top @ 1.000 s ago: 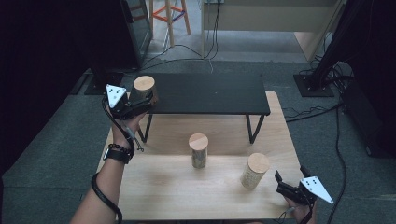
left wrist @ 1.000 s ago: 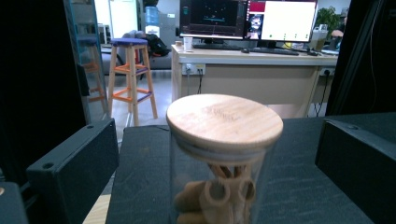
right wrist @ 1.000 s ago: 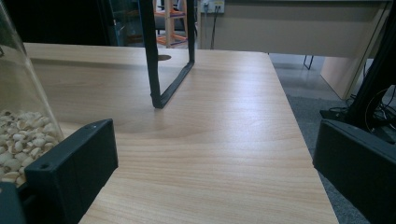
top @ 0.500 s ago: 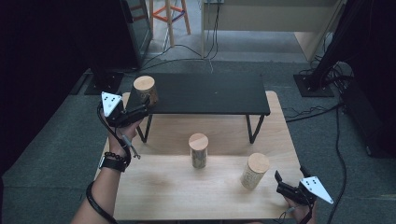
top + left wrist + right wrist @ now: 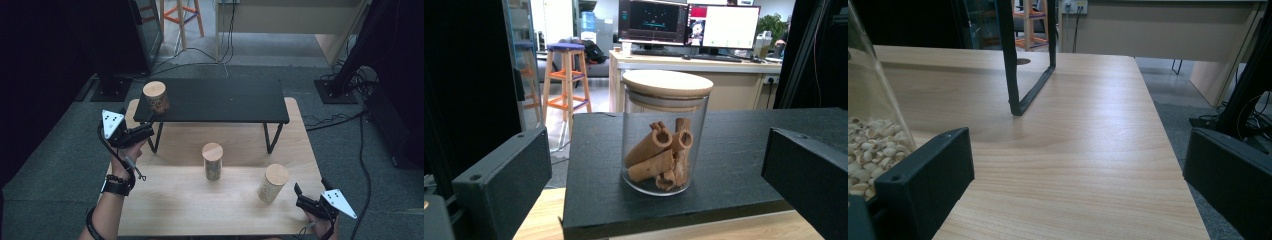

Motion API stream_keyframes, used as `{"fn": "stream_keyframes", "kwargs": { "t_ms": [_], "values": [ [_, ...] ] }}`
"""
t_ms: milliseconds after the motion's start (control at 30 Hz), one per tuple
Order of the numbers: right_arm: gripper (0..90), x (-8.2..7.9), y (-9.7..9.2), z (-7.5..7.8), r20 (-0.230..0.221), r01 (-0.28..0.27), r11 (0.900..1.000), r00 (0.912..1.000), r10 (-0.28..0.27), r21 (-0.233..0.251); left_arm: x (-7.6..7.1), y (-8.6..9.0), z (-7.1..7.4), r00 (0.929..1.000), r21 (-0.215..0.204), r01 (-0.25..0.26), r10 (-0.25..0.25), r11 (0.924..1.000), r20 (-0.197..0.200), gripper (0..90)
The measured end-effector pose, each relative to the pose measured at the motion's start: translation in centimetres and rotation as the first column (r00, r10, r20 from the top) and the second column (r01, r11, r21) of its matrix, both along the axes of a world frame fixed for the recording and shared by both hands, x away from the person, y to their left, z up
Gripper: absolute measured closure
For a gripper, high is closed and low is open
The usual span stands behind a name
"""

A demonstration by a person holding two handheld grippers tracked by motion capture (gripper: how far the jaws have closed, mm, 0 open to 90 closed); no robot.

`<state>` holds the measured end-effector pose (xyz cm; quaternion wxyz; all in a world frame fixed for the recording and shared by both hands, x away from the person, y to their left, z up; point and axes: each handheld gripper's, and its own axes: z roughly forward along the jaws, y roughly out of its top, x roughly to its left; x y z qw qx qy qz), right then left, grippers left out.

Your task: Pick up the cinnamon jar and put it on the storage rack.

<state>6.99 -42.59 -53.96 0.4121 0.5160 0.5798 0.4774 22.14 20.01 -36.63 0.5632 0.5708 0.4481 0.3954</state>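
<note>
Nearest the person, the right hand-held gripper rests at the front right corner of the wooden surface, its jaws spread and holding nothing. In the right gripper view the jar of pale kernels stands just beside its left jaw, not between the jaws, so no grasp has begun there. That same jar stands upright near the front right of the surface in the high view.

A little farther in, a second lidded jar stands upright near the middle of the surface, well apart from both grippers and untouched.

At the left edge, the left hand-held gripper is held just off the near left corner of the black raised shelf, jaws wide apart and empty. Its own view looks straight at the jar of cinnamon sticks, which stands upright on the shelf near that corner with its wooden lid on, framed between the jaws but beyond them.

Judging from this, one jar is set on the shelf and let go, and the work looks about a third done: two jars wait on the surface below, and the one by the right gripper seems the likely next pick.
</note>
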Motion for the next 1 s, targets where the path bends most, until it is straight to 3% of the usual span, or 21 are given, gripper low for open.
{"fn": "stream_keyframes", "kwargs": {
  "t_ms": [233,800,1000],
  "values": [
    [0.0,0.0,0.1,0.0,0.0,0.002,1.0,1.0,-0.002,-0.003,-0.9,0.3,-0.4,0.9999,0.026,-0.005,0.005,0.9997,0.011,0.0],
    [0.0,-0.1,0.1,0.0,0.003,0.006,1.0,1.0,-0.006,-0.005,-2.7,1.2,-2.2,0.9998,0.026,-0.001,0.0,0.9997,0.019,0.0],
    [0.0,-0.1,0.2,0.0,0.002,0.007,1.0,1.0,-0.007,-0.006,-3.3,1.4,-2.8,0.9997,0.003,0.001,-0.001,1.0,0.023,0.0]
  ]
}}
